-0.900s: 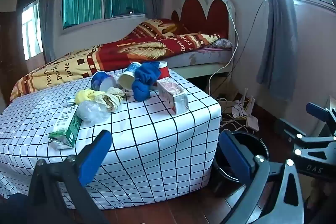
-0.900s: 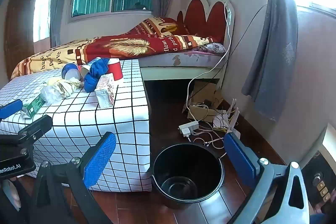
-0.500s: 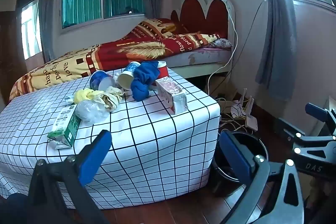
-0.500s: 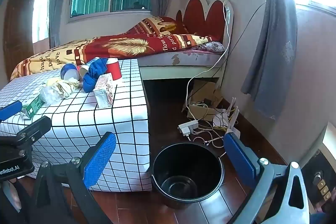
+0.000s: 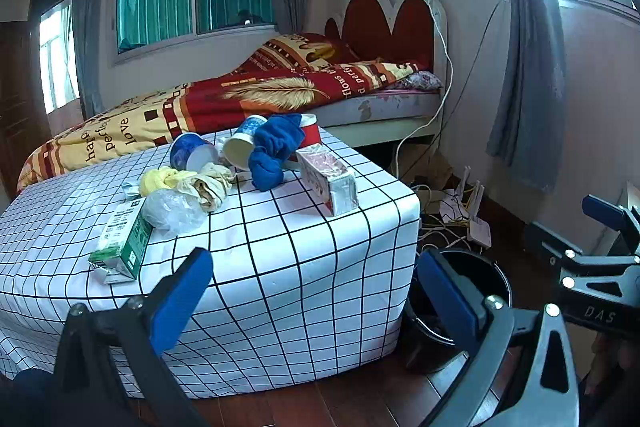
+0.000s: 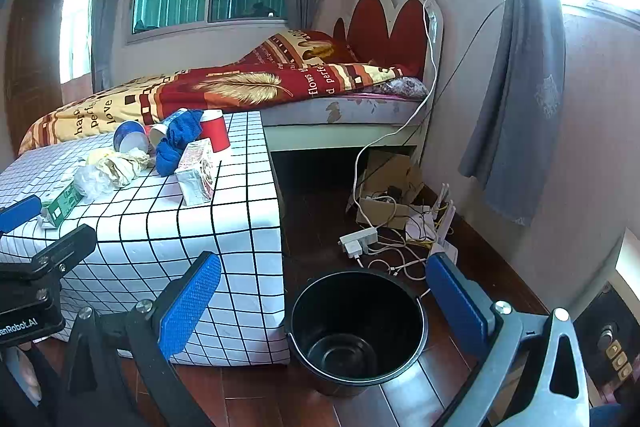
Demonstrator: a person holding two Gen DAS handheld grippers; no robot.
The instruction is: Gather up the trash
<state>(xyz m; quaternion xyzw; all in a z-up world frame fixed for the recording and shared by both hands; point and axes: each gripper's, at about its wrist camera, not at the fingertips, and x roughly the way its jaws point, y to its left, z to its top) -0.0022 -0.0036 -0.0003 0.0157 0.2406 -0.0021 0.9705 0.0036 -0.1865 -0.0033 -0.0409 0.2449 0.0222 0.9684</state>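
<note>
Behind the low table [image 5: 280, 267] with its white grid-patterned cloth stands a bed [image 5: 248, 99] under a red and yellow blanket, and a tangle of cables and a power strip [image 6: 360, 241] lies on the wooden floor by the wall. On the tabletop the trash sits together: a green carton [image 5: 124, 243], a clear plastic bag [image 5: 172, 211], crumpled yellowish wrappers [image 5: 192, 183], two tipped paper cups [image 5: 192, 155], a blue cloth [image 5: 276, 151], a red cup [image 6: 216, 131] and a reddish box [image 5: 328, 179]. An empty black bucket [image 6: 356, 327] stands on the floor just beside the table's corner. Both tools tilt slightly downward, well short of the trash: the left gripper [image 5: 316, 291] and the right gripper [image 6: 324, 303] each have blue pads spread wide apart with nothing between them.
</note>
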